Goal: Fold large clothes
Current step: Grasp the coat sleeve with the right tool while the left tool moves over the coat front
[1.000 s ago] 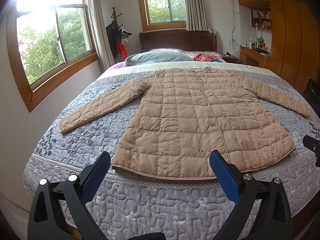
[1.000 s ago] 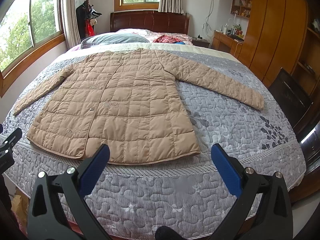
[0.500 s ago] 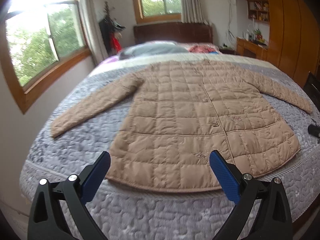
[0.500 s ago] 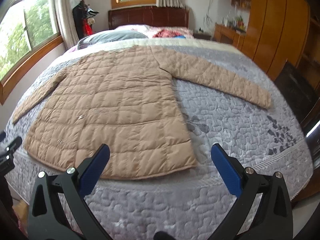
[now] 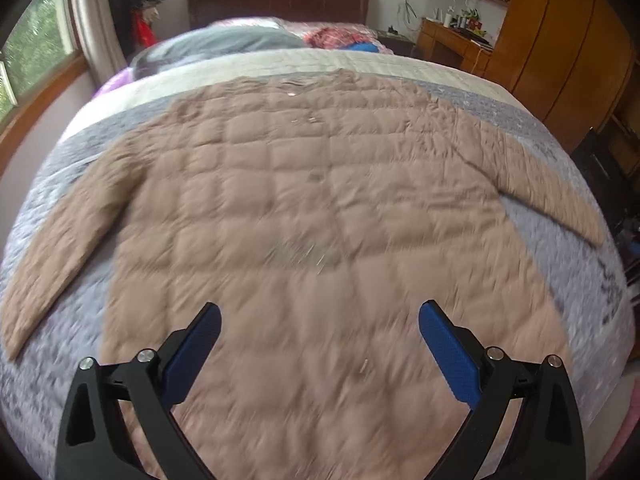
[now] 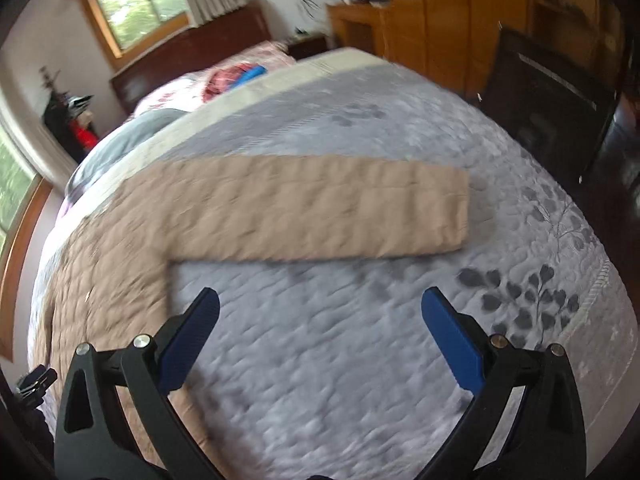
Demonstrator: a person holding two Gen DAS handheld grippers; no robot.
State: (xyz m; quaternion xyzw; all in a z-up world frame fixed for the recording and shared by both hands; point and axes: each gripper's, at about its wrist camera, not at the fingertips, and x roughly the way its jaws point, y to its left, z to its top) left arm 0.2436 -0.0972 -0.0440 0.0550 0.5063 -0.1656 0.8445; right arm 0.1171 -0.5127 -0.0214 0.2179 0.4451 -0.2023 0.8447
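Approach step: your left gripper (image 5: pixel 320 344) and right gripper (image 6: pixel 320 336) were both spread wide, holding nothing. The coat (image 5: pixel 312 216) lay flat beneath the left jaws, its sleeve (image 6: pixel 320 216) just beyond the right jaws. Your next move likely called for closing on that sleeve.

The coat (image 5: pixel 320 216) is matt tan quilted cloth, the bedspread (image 6: pixel 360 360) grey stitched textured cloth, the wardrobe (image 5: pixel 560 60) glossy wood, and both gripper frames matt black plastic with textured blue pads (image 5: pixel 448 352).

I see bare quilt (image 6: pixel 360 360) open below the sleeve (image 6: pixel 320 212); dark chair (image 6: pixel 548 108) and wardrobe (image 6: pixel 460 20) crowd the bed's right edge.
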